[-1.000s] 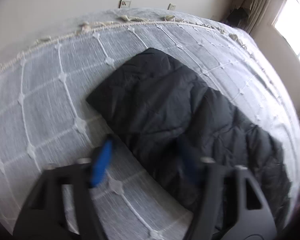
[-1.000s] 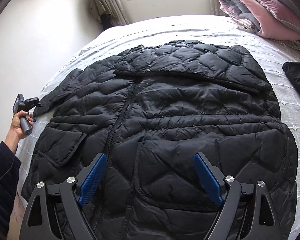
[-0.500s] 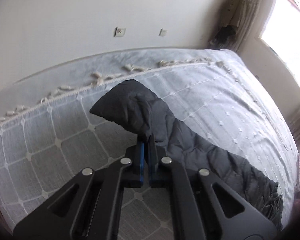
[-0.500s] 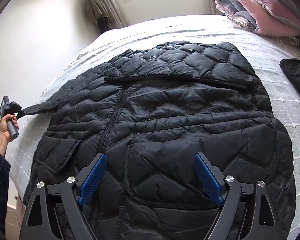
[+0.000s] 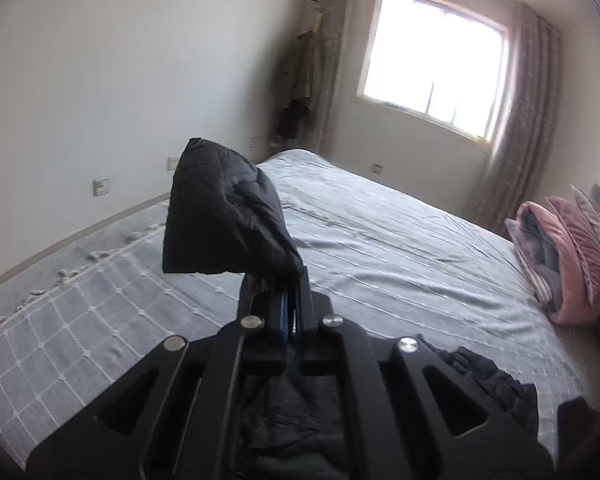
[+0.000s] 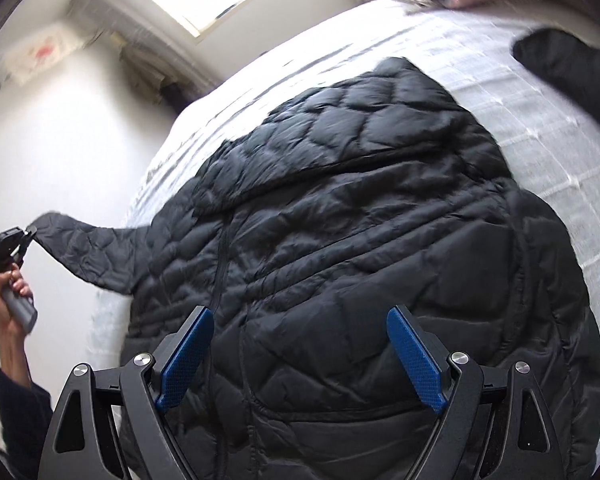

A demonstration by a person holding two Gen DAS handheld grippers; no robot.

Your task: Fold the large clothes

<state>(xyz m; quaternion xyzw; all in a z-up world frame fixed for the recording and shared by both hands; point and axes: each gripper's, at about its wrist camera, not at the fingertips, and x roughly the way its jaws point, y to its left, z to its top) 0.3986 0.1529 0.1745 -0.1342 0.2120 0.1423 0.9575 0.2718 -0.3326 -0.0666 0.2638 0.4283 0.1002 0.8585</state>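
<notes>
A black quilted puffer jacket (image 6: 360,240) lies front up on the bed, zipper down its middle. My left gripper (image 5: 290,292) is shut on the cuff of the jacket's left sleeve (image 5: 224,216) and holds it lifted above the bed; it also shows in the right wrist view (image 6: 22,236), with the sleeve (image 6: 96,244) stretched out from the jacket. My right gripper (image 6: 300,348) is open and empty, hovering over the jacket's lower front near the hem. The jacket's other sleeve (image 6: 564,64) lies out at the far right.
The bed has a pale grey-white checked bedspread (image 5: 400,248). Folded pink and grey blankets (image 5: 568,260) are stacked at its far end. A wall (image 5: 100,80) runs along the left side, and a window (image 5: 432,76) with curtains is behind the bed.
My left gripper closed on the sleeve cuff and lifted it up off the bed, pulling the sleeve outward. My right gripper tilted and shifted over the jacket, staying open.
</notes>
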